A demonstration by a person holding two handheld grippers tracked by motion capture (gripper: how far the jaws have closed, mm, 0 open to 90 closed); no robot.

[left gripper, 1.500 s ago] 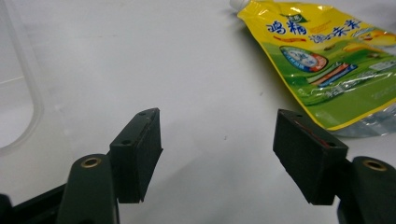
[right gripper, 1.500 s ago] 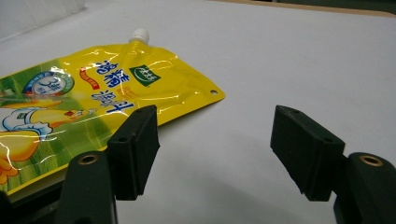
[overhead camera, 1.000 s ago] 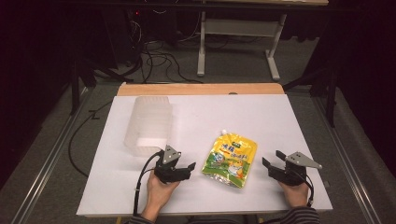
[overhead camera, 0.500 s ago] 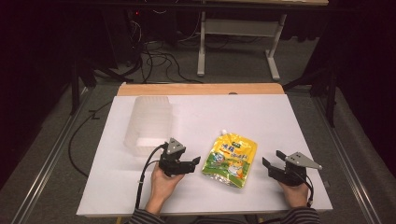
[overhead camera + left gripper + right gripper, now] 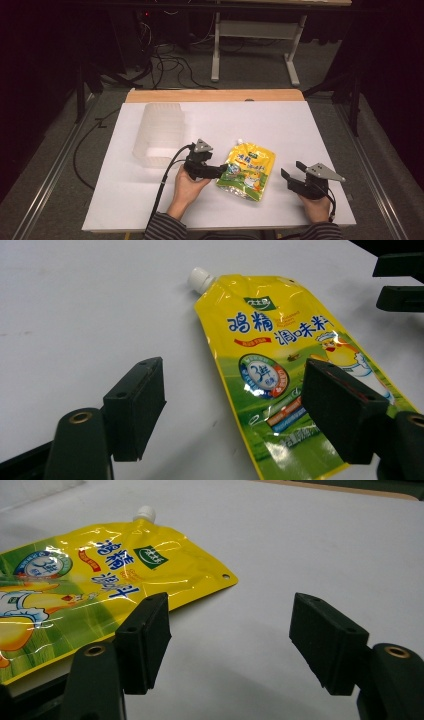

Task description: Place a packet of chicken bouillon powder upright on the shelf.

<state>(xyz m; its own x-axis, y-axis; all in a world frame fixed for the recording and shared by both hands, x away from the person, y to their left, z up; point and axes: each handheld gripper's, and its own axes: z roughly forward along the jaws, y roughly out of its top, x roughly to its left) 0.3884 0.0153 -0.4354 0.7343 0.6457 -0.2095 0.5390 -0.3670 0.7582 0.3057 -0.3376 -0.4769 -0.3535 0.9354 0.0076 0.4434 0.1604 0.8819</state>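
Left gripper (image 5: 216,171) sits at lower centre of the high view, held by the left hand (image 5: 186,189), jaws spread wide and gripping nothing. Its tips reach the left edge of the yellow pouch (image 5: 246,170); from above, contact cannot be told.

In the left gripper view (image 5: 232,407) the pouch (image 5: 295,385) lies flat on the white sheet (image 5: 90,305), running from upper centre to the lower right of the frame. One jaw stands at lower left over bare sheet, the other at lower right over the pouch's printed face, so the pouch's long left edge lies in the gap between them. White screw cap (image 5: 200,279) points to the top of the frame.

Right gripper (image 5: 294,174) is at the lower right of the high view, in the right hand (image 5: 316,206), jaws likewise apart and empty. It sits near the pouch's right side, not touching. In the right gripper view (image 5: 230,642) the pouch (image 5: 90,585) fills the left half of the frame; the left jaw is just in front of its near edge, the right jaw over bare sheet.

Clear plastic container (image 5: 159,132) stands at the upper left of the sheet (image 5: 280,120), apart from the pouch. Table's wooden edge (image 5: 215,95) shows beyond the sheet.
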